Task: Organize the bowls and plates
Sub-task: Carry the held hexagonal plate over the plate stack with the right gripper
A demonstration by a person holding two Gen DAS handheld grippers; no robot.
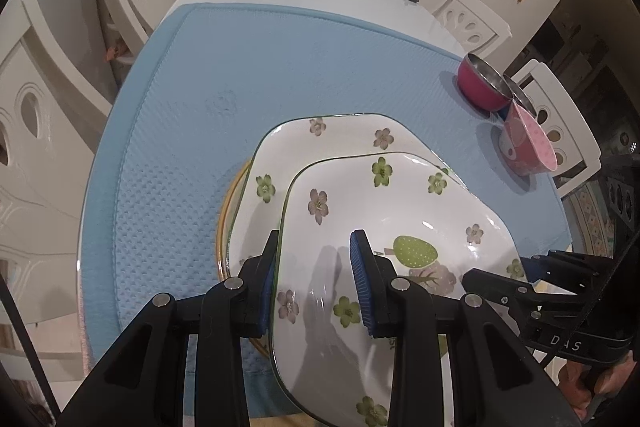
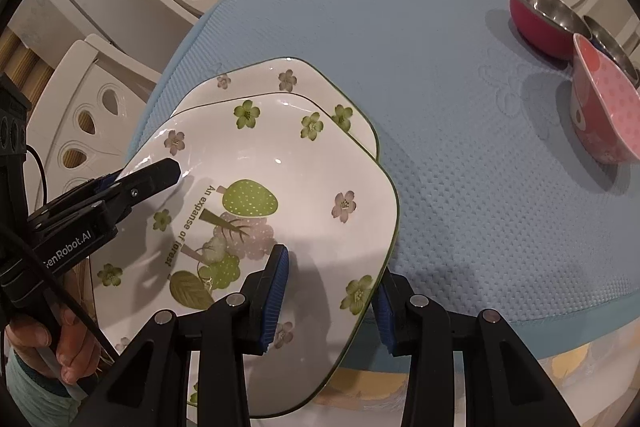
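Both jaws straddle opposite rims of the top plate (image 2: pixel 288 163), spread and not yet pinching, as far as I can judge. It sits over another plate (image 1: pixel 288 147). Lower level; release together.
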